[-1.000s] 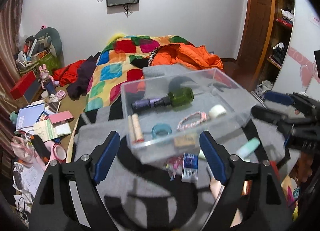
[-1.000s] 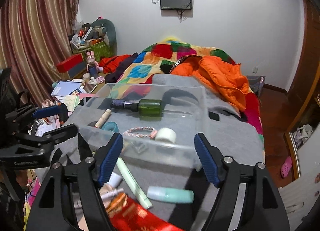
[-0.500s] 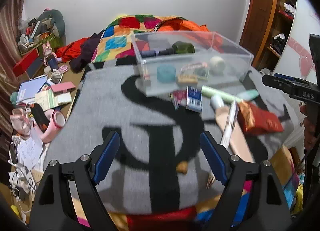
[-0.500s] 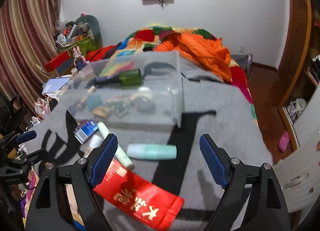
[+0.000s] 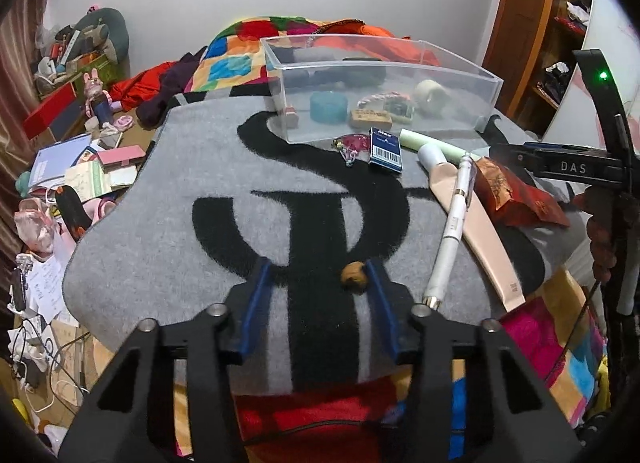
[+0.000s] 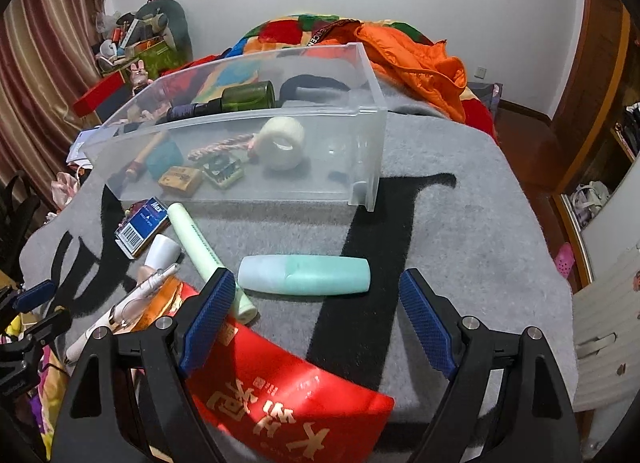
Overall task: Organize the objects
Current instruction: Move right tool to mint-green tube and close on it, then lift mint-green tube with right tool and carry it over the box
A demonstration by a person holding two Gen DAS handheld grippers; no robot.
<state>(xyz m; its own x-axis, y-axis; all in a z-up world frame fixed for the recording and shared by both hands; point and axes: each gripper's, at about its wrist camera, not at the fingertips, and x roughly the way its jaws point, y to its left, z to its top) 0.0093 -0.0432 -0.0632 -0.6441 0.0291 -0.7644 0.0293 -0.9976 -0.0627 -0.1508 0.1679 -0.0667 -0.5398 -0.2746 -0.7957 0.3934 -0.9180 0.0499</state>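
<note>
Surface: grey blanket (image 5: 168, 231) with large black lettering, spread over a bed.

Container: clear plastic bin (image 6: 372, 111), far centre of the blanket. Contents: green glass bottle (image 6: 248, 97) with dark cap along the far wall; roll of white tape (image 6: 282, 139); teal tape roll (image 5: 328, 107); braided pink-and-white bracelet (image 6: 220, 145); small tan box (image 6: 180, 179); small green-edged card item (image 6: 222, 169); a slim stick, leaning in the left corner.

Loose items on the blanket, near side of the bin:
- blue Max staple box (image 5: 385, 149), just beside the bin's near wall;
- small pink charm (image 5: 352, 145), left of the staple box;
- pale green tube (image 6: 208, 259), lying diagonally;
- mint-green squeeze bottle (image 6: 304, 275), lying on its side;
- beige cosmetic tube with white cap (image 5: 476, 227);
- white pen (image 5: 450, 231), laid across the beige tube;
- red packet with gold characters (image 6: 288, 387), at the near edge;
- small brown nut-like lump (image 5: 354, 277), near centre.

Left gripper (image 5: 318, 275): jaws have just been closing and now stand narrow; the brown lump sits between them against the right-hand blue pad, the left pad clear of it.

Right gripper (image 6: 316, 291): jaws wide, holding nothing, the mint-green bottle lying just beyond the tips, the left finger over the red packet.
</note>
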